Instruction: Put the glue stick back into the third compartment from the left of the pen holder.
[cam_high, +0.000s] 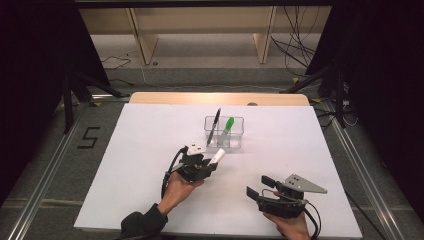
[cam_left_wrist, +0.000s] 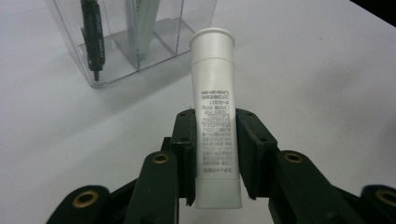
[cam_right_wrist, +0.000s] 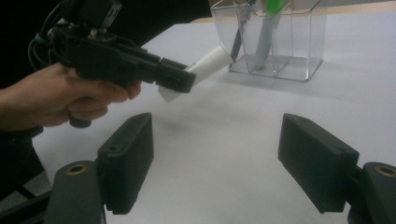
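The left gripper (cam_left_wrist: 215, 154)'s fingers (cam_left_wrist: 187, 140) are clenched on a white tube (cam_left_wrist: 215, 121), pads pressing it from both sides low on the body, the flared cap end pointing ahead toward the clear organizer (cam_left_wrist: 135, 51). The right gripper (cam_right_wrist: 219, 158)'s fingers (cam_right_wrist: 128, 154) are spread wide with nothing between them, idling over the white counter (cam_high: 150, 150) well to the near right of the organizer.

Where do we stand? Judging by what's in hand, this looks like a loading job caught midway. In the high view, the tube (cam_high: 216, 157) is off the counter and held just in front of the organizer (cam_high: 224, 132), tilted cap-first toward it, not yet over the rim. Still to come, I'd say: lift it above the wall, line it up with a free slot, and let go.

Now the organizer: see-through walls, inner dividers splitting it into compartments. A black pen (cam_high: 214, 126) leans in the left compartment, top poking above the rim. A green-capped marker (cam_high: 227, 127) stands beside it, in the next compartment to the right. In the left gripper view a compartment at the near right corner looks free, likely the tube's spot. Two items in, one in the air.
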